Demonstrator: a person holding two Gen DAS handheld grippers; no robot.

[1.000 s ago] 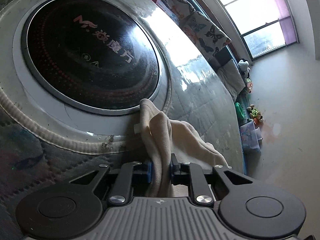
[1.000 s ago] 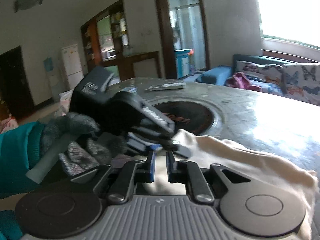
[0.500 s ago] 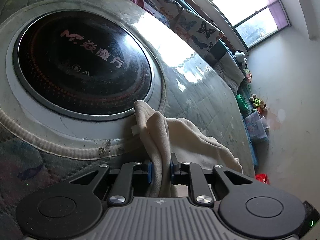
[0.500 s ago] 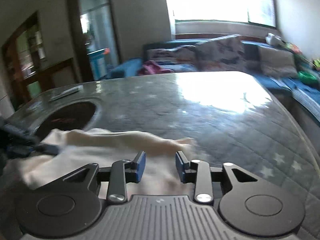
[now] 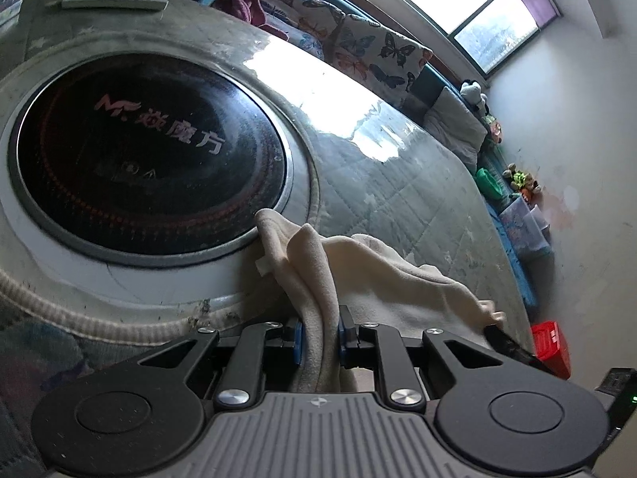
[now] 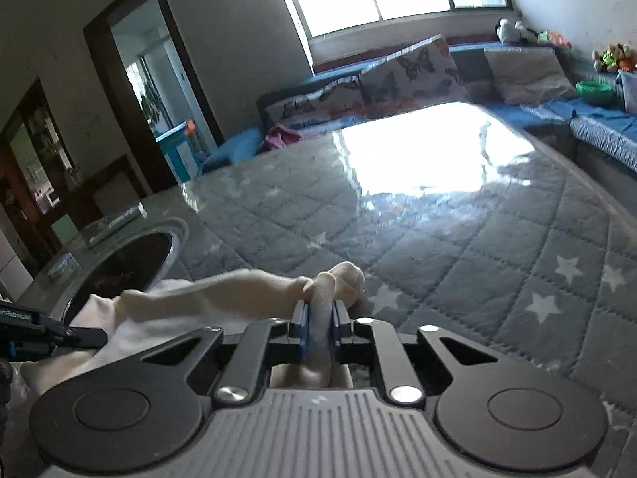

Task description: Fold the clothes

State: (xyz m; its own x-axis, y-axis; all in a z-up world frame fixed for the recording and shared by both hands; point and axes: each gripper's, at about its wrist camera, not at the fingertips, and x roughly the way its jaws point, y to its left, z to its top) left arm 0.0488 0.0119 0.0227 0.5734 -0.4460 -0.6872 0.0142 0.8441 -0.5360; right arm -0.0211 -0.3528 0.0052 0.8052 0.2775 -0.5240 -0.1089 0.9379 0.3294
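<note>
A cream garment (image 5: 378,271) lies bunched on the quilted grey table cover (image 5: 402,199), beside the round black cooktop (image 5: 151,151). My left gripper (image 5: 318,326) is shut on one gathered end of it, the cloth standing up between the blue pads. In the right wrist view the same garment (image 6: 223,294) stretches leftward from my right gripper (image 6: 318,314), whose jaws are closing tight on a rolled fold, pads pressing it. The left gripper (image 6: 51,334) shows at that view's left edge, holding the other end.
A remote control (image 5: 113,0) lies on the table's far side past the cooktop. A sofa with butterfly cushions (image 6: 410,67) runs along the window wall. A red box (image 5: 551,342) sits on the floor by the table's edge. The table cover (image 6: 458,239) stretches bare to the right.
My right gripper swung from beside the left hand to the garment's other end, opened, then closed on a fold. The left gripper kept its grip and rolled a little.
</note>
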